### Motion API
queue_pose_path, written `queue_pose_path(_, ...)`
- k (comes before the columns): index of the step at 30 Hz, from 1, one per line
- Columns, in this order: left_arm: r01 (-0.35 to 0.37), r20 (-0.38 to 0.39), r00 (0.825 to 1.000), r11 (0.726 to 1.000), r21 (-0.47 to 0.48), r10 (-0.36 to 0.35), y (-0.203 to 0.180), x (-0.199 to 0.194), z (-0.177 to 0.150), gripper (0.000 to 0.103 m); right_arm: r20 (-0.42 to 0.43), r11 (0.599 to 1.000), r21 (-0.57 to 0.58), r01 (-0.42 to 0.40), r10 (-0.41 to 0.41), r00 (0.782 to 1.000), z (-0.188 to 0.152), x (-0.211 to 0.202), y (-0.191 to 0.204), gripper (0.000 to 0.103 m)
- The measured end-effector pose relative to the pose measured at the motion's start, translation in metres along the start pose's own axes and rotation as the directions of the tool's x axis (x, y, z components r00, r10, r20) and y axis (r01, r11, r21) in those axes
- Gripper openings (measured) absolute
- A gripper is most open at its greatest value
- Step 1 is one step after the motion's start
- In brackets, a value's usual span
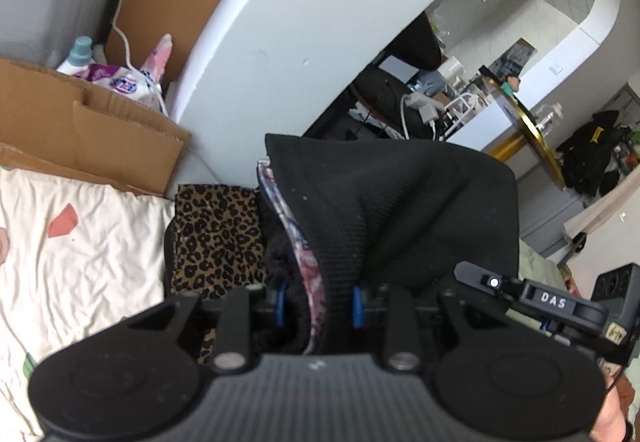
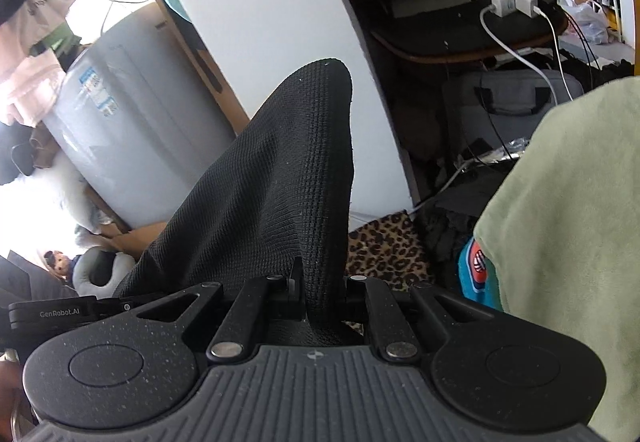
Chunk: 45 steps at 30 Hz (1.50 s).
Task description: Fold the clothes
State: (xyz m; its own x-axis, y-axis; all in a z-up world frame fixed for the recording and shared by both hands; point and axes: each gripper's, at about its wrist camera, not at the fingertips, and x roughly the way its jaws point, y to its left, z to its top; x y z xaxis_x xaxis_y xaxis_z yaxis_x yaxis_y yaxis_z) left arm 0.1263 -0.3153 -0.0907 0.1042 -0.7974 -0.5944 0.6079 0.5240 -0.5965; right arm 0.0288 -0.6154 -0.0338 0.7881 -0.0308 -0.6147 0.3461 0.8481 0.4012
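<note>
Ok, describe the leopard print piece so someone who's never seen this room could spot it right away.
Start at the cream sheet that covers the bed, below the cardboard box. At the sheet's right edge lies the leopard print cloth, flat beside the black knit garment that both grippers hold up. It is the only tan fabric with black spots; its neighbours are plain black, cream or green.

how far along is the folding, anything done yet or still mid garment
Mid garment. Possibly done: a leopard-print piece lies flat on the bed beside the work. In hand: the left gripper and right gripper are both shut on the black knit garment, held up off the bed, bunched rather than folded. Left: laying it down and folding it; a green cloth also sits unfolded nearby.
</note>
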Motion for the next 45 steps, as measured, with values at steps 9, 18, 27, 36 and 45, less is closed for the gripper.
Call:
queue_pose_path(9, 0.05, -0.032, 0.998, 0.999, 0.002, -0.05, 0.028, 0.058, -0.016, 0.031, 0.006, 0.998, -0.013, 0.054, -0.054, 0.999, -0.014, 0.042, -0.031, 0.008)
queue_pose_path(18, 0.111, -0.023, 0.993, 0.993, -0.045, -0.112, 0.079, 0.105, -0.036, 0.031, -0.007, 0.996, -0.04, 0.081, -0.081, 0.997, -0.031, 0.09, -0.048, 0.008)
queue_pose_path(27, 0.134, -0.002, 0.991, 0.988, -0.074, -0.134, 0.12, 0.147, -0.05, 0.031, 0.001, 0.989, -0.064, 0.131, -0.131, 0.991, -0.05, 0.143, -0.058, 0.008)
queue_pose_path(36, 0.153, -0.02, 0.988, 0.984, -0.096, -0.155, 0.15, 0.195, -0.05, 0.031, -0.011, 0.982, -0.076, 0.17, -0.172, 0.985, -0.051, 0.197, -0.082, 0.008)
queue_pose_path(45, 0.158, -0.028, 0.986, 0.982, -0.107, -0.162, 0.177, 0.226, -0.044, 0.031, -0.034, 0.984, -0.08, 0.162, -0.165, 0.986, -0.052, 0.243, -0.102, 0.008)
